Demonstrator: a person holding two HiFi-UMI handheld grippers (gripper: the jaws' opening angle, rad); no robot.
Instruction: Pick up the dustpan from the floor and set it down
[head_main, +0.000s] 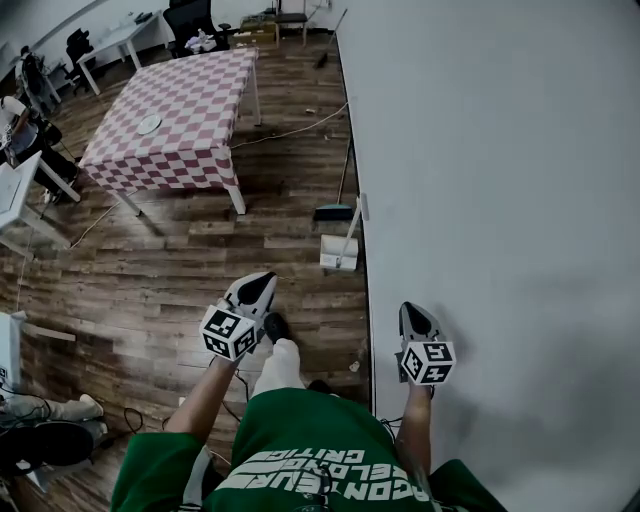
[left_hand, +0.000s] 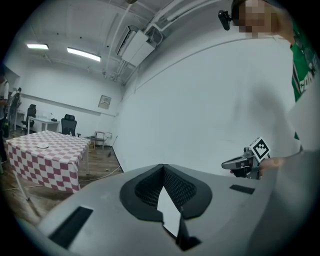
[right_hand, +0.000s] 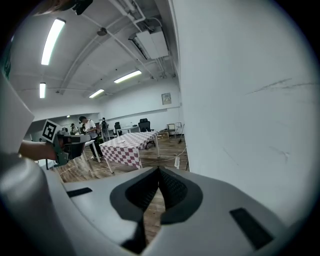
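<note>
The white dustpan (head_main: 338, 252) stands on the wooden floor against the white wall (head_main: 500, 200), its handle upright; in the right gripper view it is a small white shape (right_hand: 177, 162) by the wall's foot. A teal brush head (head_main: 333, 212) with a thin leaning handle sits just behind it. Both grippers are held in the air short of the dustpan. My left gripper (head_main: 262, 281) (left_hand: 161, 167) has its tips together and holds nothing. My right gripper (head_main: 411, 311) (right_hand: 159, 170) hangs close beside the wall, shut and empty. Each gripper shows in the other's view.
A table with a red-and-white checked cloth (head_main: 180, 120) (right_hand: 130, 145) stands ahead to the left, with a cable (head_main: 290, 130) on the floor beside it. Desks, office chairs and people are at the far left. Another broom (head_main: 330, 48) leans at the wall's far end.
</note>
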